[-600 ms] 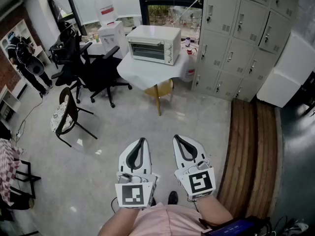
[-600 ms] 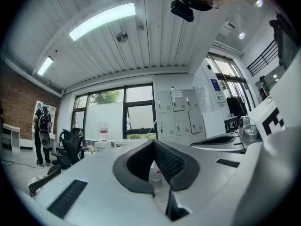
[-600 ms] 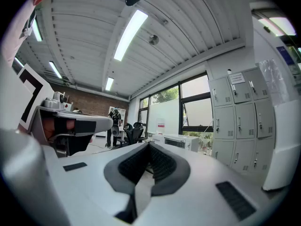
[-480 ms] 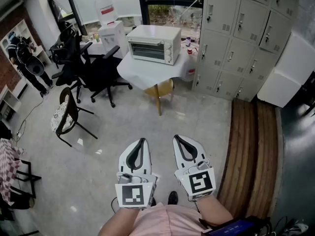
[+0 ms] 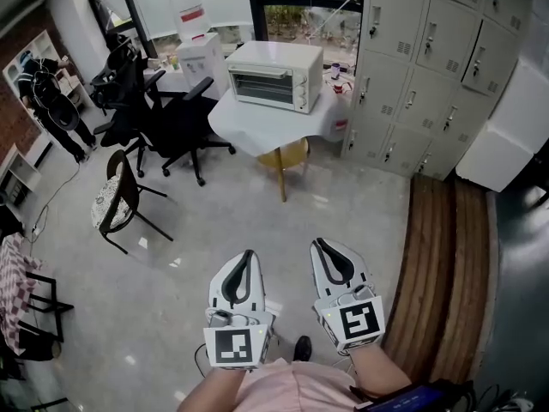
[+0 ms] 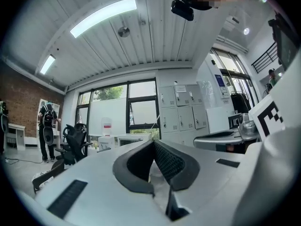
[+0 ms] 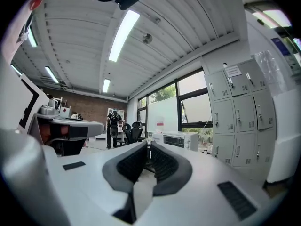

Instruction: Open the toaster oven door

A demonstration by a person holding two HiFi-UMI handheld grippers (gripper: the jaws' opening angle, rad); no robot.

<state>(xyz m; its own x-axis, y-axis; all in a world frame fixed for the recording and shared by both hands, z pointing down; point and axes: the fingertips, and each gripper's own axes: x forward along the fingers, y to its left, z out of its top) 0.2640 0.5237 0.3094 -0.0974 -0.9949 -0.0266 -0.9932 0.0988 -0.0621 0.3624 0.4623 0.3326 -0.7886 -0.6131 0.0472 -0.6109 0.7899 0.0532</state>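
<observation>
Whole view shifts slightly: toaster oven (image 5: 274,77) sits a bit nearer in frame than 0.6 s ago, so the approach is probably starting. It stands on the white-clothed table (image 5: 249,129), door shut, well apart from both tongs. Left gripper (image 5: 245,257) and right gripper (image 5: 323,247) hang low near the body, both pressed together, empty. Door handle too small to make out; arms cut off at the bottom.

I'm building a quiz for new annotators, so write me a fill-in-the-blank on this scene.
The toaster oven has its door ___.
It stands on a table covered by a ___ cloth.
The left tongs and right tongs are both ___, holding nothing.
Missing words: closed; white; shut.
</observation>
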